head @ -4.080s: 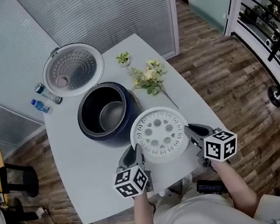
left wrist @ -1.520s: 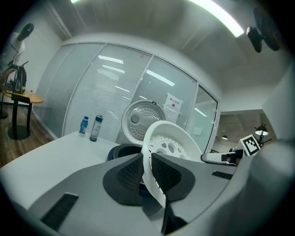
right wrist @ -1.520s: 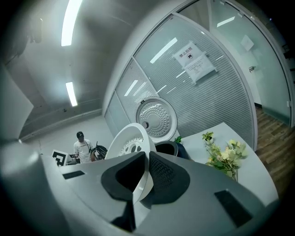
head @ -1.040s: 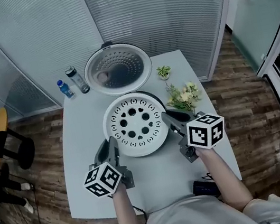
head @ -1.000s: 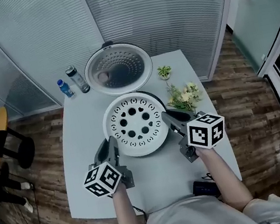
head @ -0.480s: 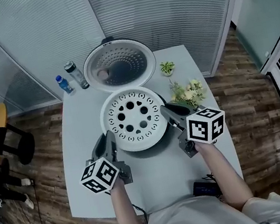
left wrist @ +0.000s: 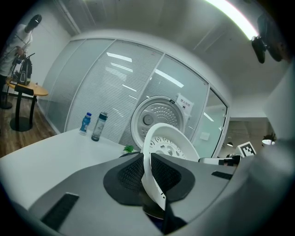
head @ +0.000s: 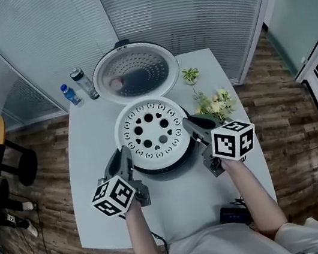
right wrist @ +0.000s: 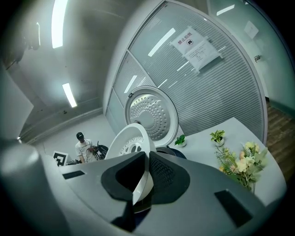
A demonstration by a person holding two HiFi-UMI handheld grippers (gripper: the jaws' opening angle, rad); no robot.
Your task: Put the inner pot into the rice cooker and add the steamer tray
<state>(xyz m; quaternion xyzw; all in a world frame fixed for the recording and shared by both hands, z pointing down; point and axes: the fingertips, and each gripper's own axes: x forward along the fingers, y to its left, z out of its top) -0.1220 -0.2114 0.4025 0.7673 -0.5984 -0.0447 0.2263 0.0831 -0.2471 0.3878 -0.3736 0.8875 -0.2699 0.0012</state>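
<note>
- A dark flat device (head: pixel 231 214) lies at the table's (head: pixel 102 221) near edge, low in the head view, right of centre.
- Two grippers are at work. The left gripper (head: pixel 124 156) sits lower left of centre. Its own view shows its jaws nearly together, clamped on the white rim of the steamer tray (head: pixel 151 134).
- The right gripper (head: pixel 191 126) sits right of centre. Its jaws are likewise pinched on the opposite side of that rim.
- The one steamer tray, round and pierced with many holes, sits level at the frame's centre over the mouth of the rice cooker (head: pixel 178 166). Nothing lies in the tray. I cannot tell whether it rests on the cooker or is held just above it.
- The one rice cooker shows only as a dark crescent below the tray. The tray hides its inside, so the inner pot cannot be seen.
- One bunch of pale flowers (head: pixel 216 105) lies on the table just right of the cooker.
- One small green plant (head: pixel 190 76) stands in a little pot beyond the flowers.
- The cooker's lid (head: pixel 135 72) stands open at upper centre, its dimpled inner face showing.
- Two bottles stand side by side at upper left, a small blue bottle (head: pixel 70 95) and a taller dark bottle (head: pixel 83 84). Their contents cannot be made out.
</note>
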